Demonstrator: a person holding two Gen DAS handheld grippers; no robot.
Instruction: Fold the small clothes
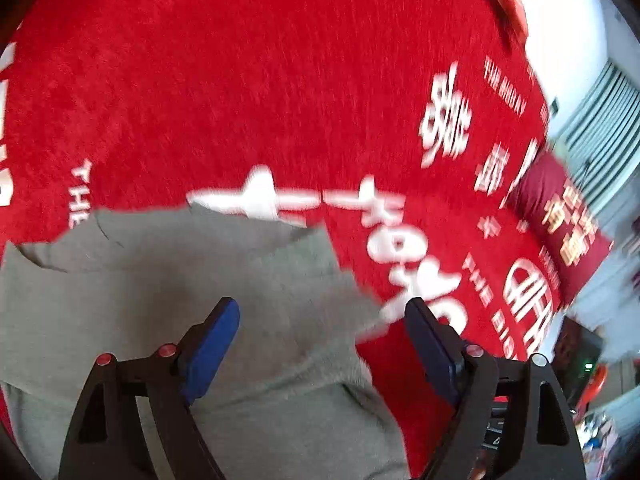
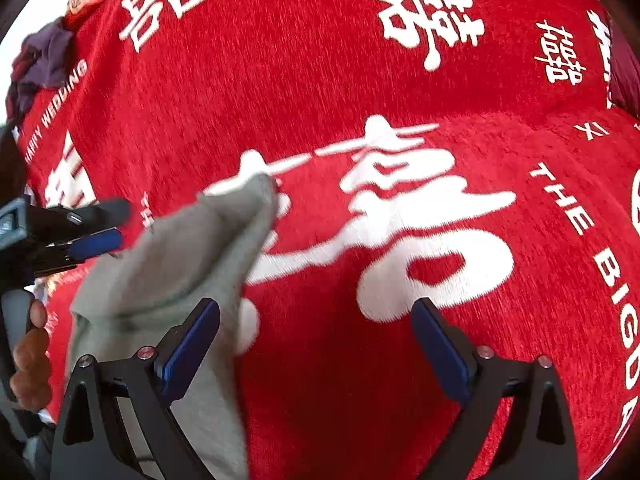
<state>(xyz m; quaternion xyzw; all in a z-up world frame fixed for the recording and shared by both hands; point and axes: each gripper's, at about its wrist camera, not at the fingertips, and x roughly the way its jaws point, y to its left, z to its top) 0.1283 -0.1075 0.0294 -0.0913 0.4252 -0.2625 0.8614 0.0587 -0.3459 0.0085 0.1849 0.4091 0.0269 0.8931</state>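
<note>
A grey garment [image 1: 180, 280] lies folded on the red blanket [image 1: 240, 100], filling the lower left of the left wrist view. My left gripper [image 1: 322, 308] hangs open above its right edge, and its blue pads touch nothing. In the right wrist view the grey garment [image 2: 180, 264] lies at the lower left, with one corner reaching up onto a white character. My right gripper [image 2: 316, 308] is open over the blanket [image 2: 320, 80]; its left finger stands over the garment's edge. The left gripper [image 2: 112, 224] shows at the left edge, held by a hand [image 2: 30, 356].
The red blanket carries large white characters and lettering. A heap of dark purple clothes [image 2: 44, 60] sits at the far left corner. A maroon pillow [image 1: 560, 216] lies at the blanket's right edge, with a wall and radiator beyond.
</note>
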